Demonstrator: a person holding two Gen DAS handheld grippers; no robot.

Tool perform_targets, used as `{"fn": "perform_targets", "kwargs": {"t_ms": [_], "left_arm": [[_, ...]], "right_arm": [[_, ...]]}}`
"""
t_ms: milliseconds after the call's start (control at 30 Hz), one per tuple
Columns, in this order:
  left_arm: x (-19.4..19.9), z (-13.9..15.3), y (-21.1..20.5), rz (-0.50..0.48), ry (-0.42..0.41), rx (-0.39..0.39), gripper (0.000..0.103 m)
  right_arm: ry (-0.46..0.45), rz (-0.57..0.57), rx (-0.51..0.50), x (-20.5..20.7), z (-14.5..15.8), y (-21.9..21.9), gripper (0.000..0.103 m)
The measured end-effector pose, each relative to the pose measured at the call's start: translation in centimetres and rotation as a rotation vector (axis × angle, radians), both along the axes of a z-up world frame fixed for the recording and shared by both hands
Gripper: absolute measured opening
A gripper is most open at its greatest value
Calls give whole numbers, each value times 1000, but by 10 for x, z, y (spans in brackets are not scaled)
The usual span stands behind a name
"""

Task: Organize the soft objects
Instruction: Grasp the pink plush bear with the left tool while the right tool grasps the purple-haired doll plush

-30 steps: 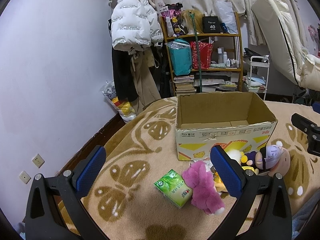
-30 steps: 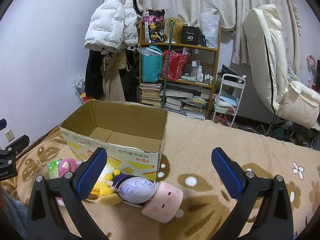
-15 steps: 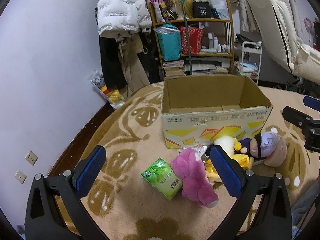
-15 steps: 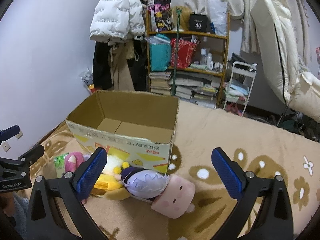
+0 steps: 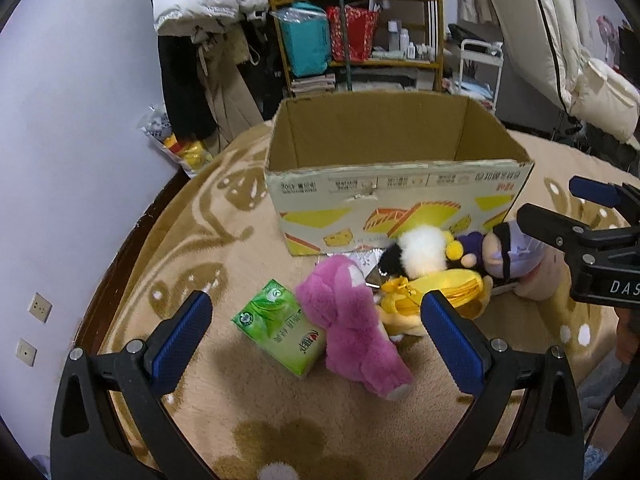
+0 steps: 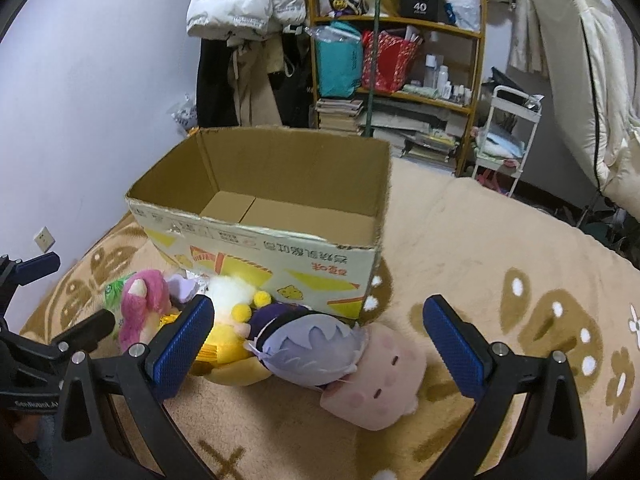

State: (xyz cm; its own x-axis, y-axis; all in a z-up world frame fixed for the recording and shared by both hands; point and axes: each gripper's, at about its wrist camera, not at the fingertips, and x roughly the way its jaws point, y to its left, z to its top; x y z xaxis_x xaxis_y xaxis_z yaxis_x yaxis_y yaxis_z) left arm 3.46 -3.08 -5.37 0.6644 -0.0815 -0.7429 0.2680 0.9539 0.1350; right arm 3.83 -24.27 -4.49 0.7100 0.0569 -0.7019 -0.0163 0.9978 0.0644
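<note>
An open, empty cardboard box (image 5: pixel 392 188) stands on the beige blanket; it also shows in the right wrist view (image 6: pixel 276 236). In front of it lies a pile: a pink plush (image 5: pixel 352 320), a green tissue pack (image 5: pixel 276 328), a yellow and white plush (image 5: pixel 424 276) and a purple-haired doll with a pink face (image 6: pixel 340 356). My left gripper (image 5: pixel 316 340) is open, hovering above the pink plush and tissue pack. My right gripper (image 6: pixel 320 340) is open, hovering above the purple-haired doll. Neither holds anything.
A wooden shelf (image 6: pixel 400 60) with bags, books and bottles stands behind the box. Coats (image 5: pixel 200 40) hang at the back left. A white cart (image 6: pixel 508 132) and a cream recliner (image 6: pixel 592 92) stand at the right. The blanket's left edge drops to the floor by the wall.
Both grippers have moved forward and down toward the pile of toys, which now looks larger. The box and toys have not moved. Both grippers stay open.
</note>
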Motion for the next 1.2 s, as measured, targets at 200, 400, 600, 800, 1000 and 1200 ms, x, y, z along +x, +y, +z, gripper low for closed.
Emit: {"fn": "perform_targets", "kwargs": {"t_ms": [200,400,600,800,1000,1200], "left_arm": [[13,-10,3,33,45,-11,103],[29,-23,8,60,98,-36,103],[38,-35,6,53,143,-37,103],[43,-45,1,24,191,-54,85],[49,-51,7,27,245,-127,64],[51,-56,4,21,268,-130,51]], "right_arm": [[43,48,-20,13,-14,12,103],[93,85,-7,22,-29,20,103],[150,109,22,28,-42,23,94],[163,112,43,31,-46,23,93],[187,110,87,33,-48,17,83],[213,118,104,36,-53,16,76]]}}
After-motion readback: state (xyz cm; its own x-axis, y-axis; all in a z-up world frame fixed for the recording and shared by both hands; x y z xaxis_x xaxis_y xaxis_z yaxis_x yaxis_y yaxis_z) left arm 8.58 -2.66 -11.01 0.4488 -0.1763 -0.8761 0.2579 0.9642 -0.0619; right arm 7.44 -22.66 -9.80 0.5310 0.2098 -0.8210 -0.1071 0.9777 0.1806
